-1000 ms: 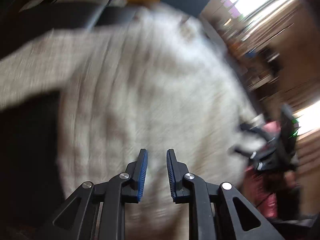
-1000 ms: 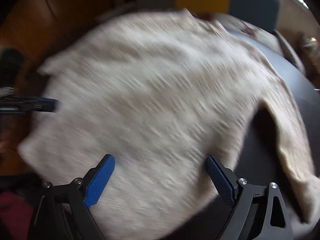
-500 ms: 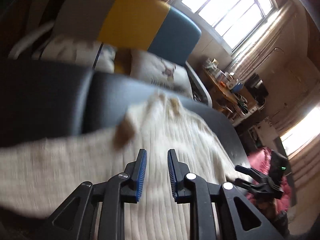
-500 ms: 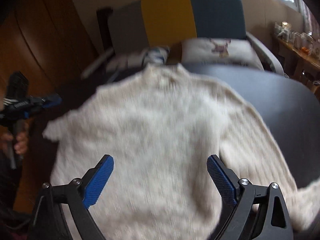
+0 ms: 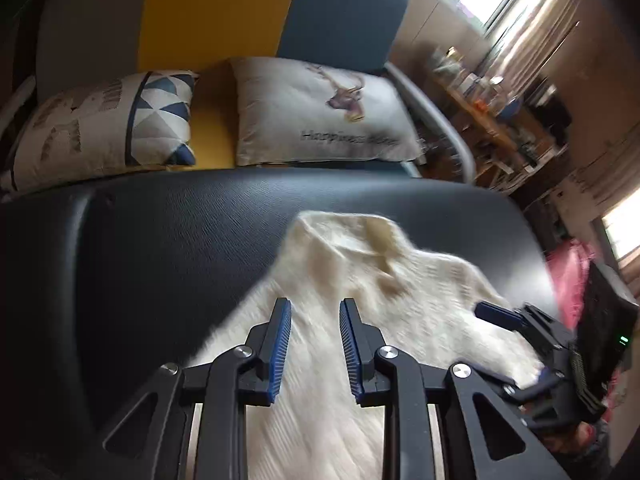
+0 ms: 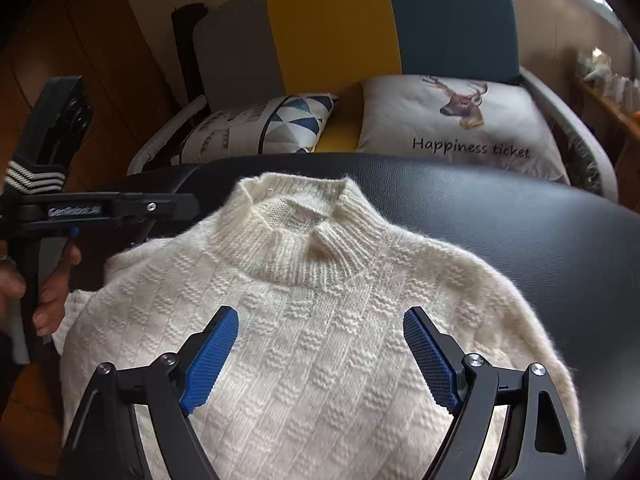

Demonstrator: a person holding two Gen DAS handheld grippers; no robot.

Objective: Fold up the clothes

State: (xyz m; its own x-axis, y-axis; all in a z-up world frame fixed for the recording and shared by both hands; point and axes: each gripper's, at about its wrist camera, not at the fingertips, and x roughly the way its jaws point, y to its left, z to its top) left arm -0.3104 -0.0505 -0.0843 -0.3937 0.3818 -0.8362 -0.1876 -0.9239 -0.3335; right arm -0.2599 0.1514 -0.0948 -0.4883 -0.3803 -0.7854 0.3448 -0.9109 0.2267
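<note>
A cream knitted sweater (image 6: 440, 280) lies flat, collar away from me, on a black leather surface (image 6: 520, 232). My right gripper (image 6: 321, 314) hovers wide open over its chest, with nothing between the blue pads. In the left wrist view the sweater (image 5: 420, 292) looks blurred and runs off the bottom edge. My left gripper (image 5: 314, 312) stands over the sweater's left shoulder with a narrow gap between its pads and nothing in it. From the right wrist view the left gripper (image 6: 176, 208) sits at the sweater's left shoulder, held by a person's hand (image 6: 52, 300).
Behind the black surface (image 5: 160, 260) stands a grey, yellow and teal chair (image 6: 332, 32) with a deer cushion (image 6: 460, 120) and a triangle-pattern cushion (image 6: 260, 128). Wooden panelling is at the left. A cluttered shelf (image 5: 500, 112) and window are at the right.
Both grippers have tilted up and back, so the sweater's collar and the chair now show. The sweater has settled flat. Neither gripper's opening has changed.
</note>
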